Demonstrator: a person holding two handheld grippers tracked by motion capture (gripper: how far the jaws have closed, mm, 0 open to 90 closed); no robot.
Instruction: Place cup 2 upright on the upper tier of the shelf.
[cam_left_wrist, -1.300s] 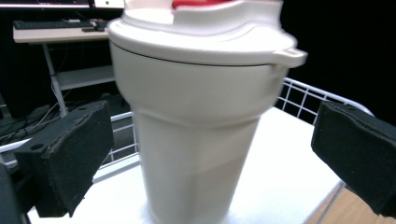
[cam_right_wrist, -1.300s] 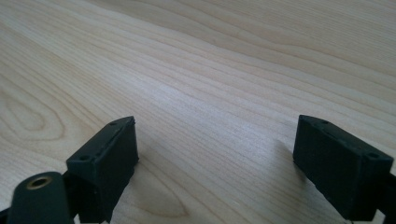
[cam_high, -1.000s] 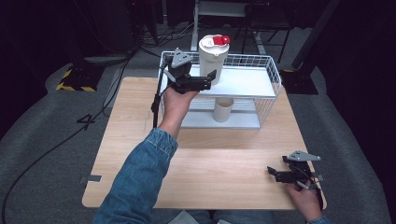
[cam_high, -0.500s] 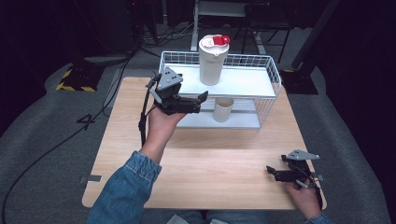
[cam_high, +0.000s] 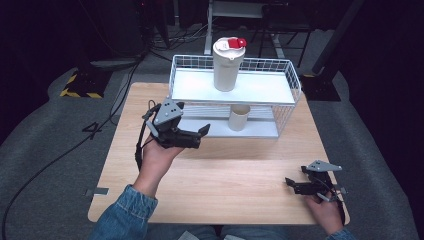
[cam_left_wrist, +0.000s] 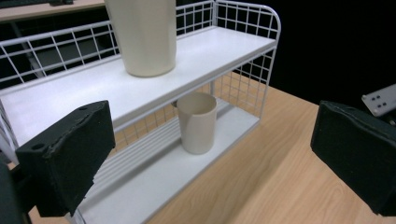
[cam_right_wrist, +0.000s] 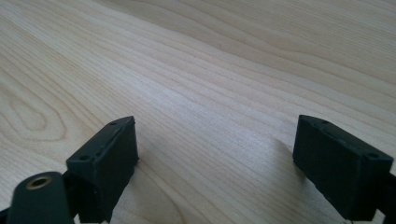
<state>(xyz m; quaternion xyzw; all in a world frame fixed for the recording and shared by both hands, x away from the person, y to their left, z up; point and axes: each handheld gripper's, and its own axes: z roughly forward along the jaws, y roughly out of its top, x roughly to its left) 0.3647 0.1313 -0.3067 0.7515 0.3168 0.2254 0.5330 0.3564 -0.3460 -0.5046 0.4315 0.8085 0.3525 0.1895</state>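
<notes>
One hand-held gripper (cam_high: 197, 135), left, spread empty, now pulled back from tall cup (cam_high: 228, 65).

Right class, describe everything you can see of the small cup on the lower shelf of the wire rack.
The small cup is a plain cream tumbler, smooth and matte, maybe plastic or paper. It has no handle or lid, stands upright with its mouth open, and narrows slightly toward the base. It rests on the white lower shelf, under the upper shelf, with nothing else touching it.

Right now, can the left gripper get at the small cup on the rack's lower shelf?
Probably yes. The left gripper is open and empty, facing the small cup, and the lower shelf looks open at the front.
</notes>
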